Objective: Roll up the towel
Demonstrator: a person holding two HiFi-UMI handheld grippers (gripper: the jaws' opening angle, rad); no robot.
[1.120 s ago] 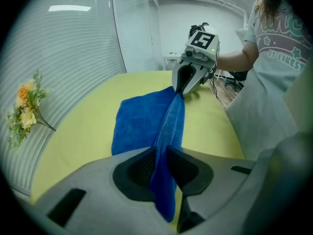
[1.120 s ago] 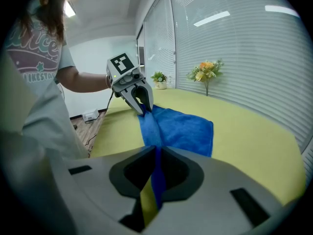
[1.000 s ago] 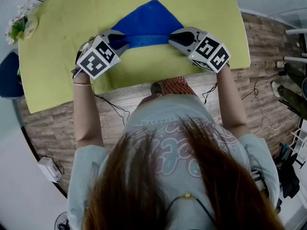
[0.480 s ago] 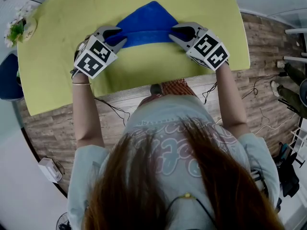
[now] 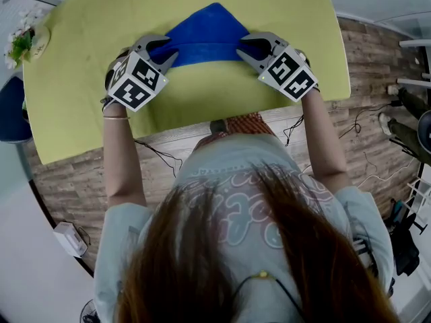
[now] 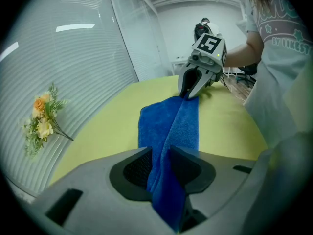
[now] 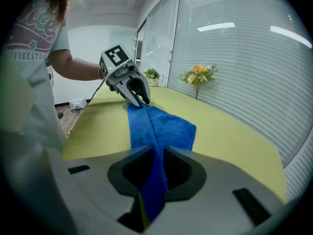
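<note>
The left gripper and right gripper are each pinching the towel on the table, their jaws having just been opening slightly.

Bright, even indoor light leaves only soft, faint shadows on the yellow-green table. White streaks of glare cross the window blinds. Both gripper views bend strongly, with black vignetted corners and a slightly soft foreground.

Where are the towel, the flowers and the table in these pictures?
towel point(image 5: 205, 32), head view, middle of the flat blue part
flowers point(image 6: 42, 124), left gripper view, a yellow bloom in the bunch
table point(image 5: 202, 93), head view, bare yellow-green top between towel and person
</note>
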